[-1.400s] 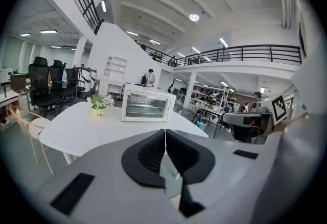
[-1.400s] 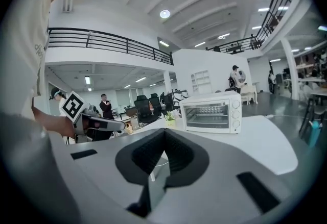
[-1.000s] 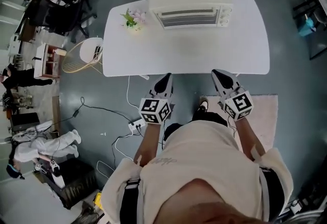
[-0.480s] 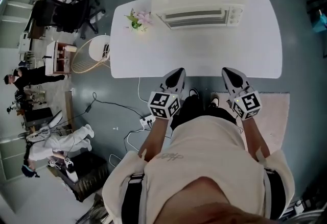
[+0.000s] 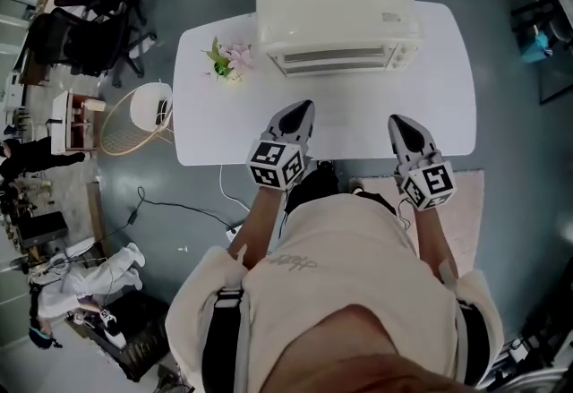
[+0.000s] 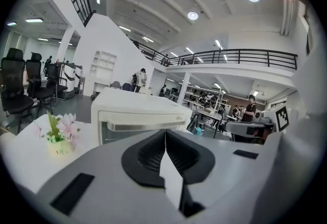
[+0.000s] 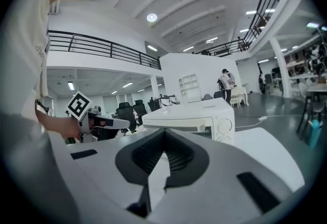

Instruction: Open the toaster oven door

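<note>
Left gripper [image 5: 303, 106] and right gripper [image 5: 395, 121] both clenched, nothing between the jaws, tips over the near edge of the white table [image 5: 448, 105]. Toaster oven [image 5: 336, 15] sits at the table's far side, door closed, apart from both. Flowers [image 5: 224, 60] just left of it.

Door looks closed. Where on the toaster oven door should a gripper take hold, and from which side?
The handle, a horizontal bar across the top of the door. Come from the front, jaws above and below the bar; its place at the top suggests the door drops forward. The left gripper and right gripper are both shut and empty, so one must open first.
</note>
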Demonstrator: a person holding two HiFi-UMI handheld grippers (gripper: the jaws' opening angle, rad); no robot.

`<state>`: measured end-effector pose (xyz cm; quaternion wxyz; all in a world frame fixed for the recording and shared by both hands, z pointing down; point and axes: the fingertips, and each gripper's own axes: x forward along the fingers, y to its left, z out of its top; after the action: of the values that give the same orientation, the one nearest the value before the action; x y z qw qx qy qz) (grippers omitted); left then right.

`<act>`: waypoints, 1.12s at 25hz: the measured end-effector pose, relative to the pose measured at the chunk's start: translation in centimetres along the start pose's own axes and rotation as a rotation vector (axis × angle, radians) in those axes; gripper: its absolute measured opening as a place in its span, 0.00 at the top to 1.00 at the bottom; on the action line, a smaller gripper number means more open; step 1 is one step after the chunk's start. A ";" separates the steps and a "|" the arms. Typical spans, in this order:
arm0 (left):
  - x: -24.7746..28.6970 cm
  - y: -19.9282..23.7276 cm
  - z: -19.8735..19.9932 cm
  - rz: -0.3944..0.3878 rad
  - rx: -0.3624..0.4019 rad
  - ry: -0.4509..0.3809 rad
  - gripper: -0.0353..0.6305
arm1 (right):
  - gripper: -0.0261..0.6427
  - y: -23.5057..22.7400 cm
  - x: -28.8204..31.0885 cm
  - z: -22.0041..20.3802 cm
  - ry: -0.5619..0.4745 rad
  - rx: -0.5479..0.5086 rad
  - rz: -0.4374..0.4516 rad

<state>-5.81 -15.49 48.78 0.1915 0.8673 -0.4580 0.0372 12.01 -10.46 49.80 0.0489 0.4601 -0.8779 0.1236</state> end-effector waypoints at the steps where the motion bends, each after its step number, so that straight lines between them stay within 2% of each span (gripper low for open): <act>1: 0.7 0.9 0.7 -0.002 0.006 -0.004 0.91 | 0.95 -0.1 0.7 0.4 -0.006 -0.005 -0.007; 6: 3.3 4.8 3.1 -0.003 0.018 0.010 0.91 | 0.95 0.2 2.9 1.7 -0.009 -0.008 -0.067; 14: 7.3 7.9 4.3 -0.029 0.058 0.054 0.91 | 0.95 -0.7 5.2 1.5 0.010 0.006 -0.171; 24: 8.6 9.6 3.1 -0.040 0.032 0.120 0.92 | 0.95 -0.6 7.5 1.3 0.033 0.006 -0.190; 28: 9.0 10.1 2.9 -0.021 0.060 0.138 0.92 | 0.95 -1.2 7.8 1.6 0.036 -0.002 -0.172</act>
<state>-9.08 -28.63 51.30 0.1972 0.8727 -0.4332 0.1087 8.54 -17.76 49.99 0.0757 0.5313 -0.8343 0.1262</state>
